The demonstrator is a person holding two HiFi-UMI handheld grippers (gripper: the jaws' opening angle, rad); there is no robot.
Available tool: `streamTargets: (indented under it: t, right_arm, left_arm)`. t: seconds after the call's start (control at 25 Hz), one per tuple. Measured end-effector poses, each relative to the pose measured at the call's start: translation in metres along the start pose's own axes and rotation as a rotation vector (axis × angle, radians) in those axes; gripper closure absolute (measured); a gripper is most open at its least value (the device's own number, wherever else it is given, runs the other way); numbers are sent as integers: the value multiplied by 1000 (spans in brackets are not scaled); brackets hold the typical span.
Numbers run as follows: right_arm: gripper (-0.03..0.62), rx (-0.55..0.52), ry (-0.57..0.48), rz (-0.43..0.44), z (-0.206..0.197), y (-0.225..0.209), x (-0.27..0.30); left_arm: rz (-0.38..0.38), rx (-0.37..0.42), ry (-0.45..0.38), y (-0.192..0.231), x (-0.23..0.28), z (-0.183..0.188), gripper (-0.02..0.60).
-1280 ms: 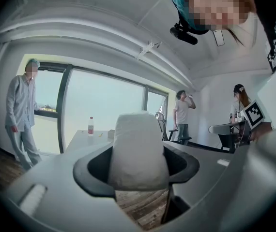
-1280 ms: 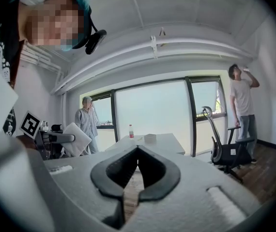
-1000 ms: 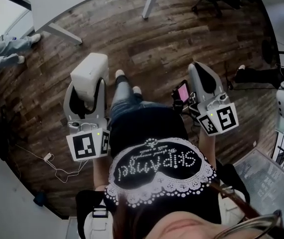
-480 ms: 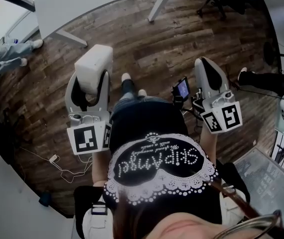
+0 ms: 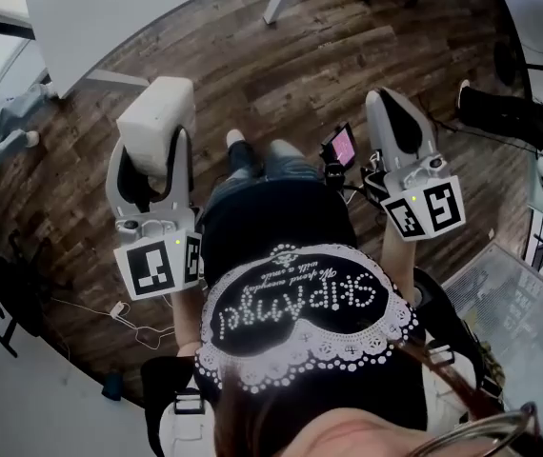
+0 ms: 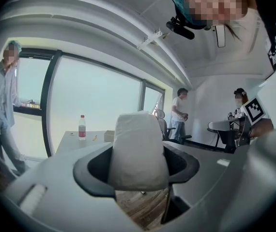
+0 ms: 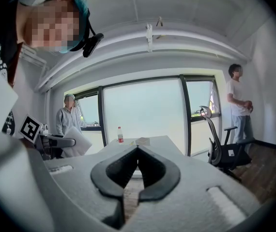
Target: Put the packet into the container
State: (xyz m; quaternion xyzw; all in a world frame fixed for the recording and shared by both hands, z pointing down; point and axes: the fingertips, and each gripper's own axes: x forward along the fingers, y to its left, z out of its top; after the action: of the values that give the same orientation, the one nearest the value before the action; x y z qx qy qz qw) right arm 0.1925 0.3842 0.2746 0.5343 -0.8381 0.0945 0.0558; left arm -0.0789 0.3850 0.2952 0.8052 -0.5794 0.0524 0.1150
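A white, soft packet point(image 5: 155, 122) stands upright between the jaws of my left gripper point(image 5: 152, 150), which is shut on it, held roughly level over the wooden floor. In the left gripper view the packet point(image 6: 139, 151) fills the gap of the left gripper point(image 6: 137, 169) and hides what lies straight ahead. My right gripper point(image 5: 391, 112) is shut with nothing in it; the tips of the right gripper point(image 7: 138, 149) meet. Ahead stands a white table point(image 7: 150, 141) with a bottle point(image 7: 120, 135) and a small box point(image 7: 142, 141) on it.
The white table point(image 5: 110, 17) lies ahead at the upper left, its legs on the wood floor. An office chair point(image 7: 222, 144) stands to the right. Several people stand about by the windows. Cables point(image 5: 129, 327) trail on the floor behind; a wire rack point(image 5: 529, 322) is at right.
The person has walked on across the floor, carrying both grippers forward toward the white table. The packet stays in the left jaws and the right jaws stay shut.
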Motion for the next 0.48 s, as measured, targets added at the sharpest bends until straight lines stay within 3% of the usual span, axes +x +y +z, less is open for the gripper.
streamTargets:
  t: [0.48]
  right_arm:
    - [592, -3, 25, 18, -2, -4, 25]
  left_arm:
    - [23, -15, 22, 12, 14, -6, 304]
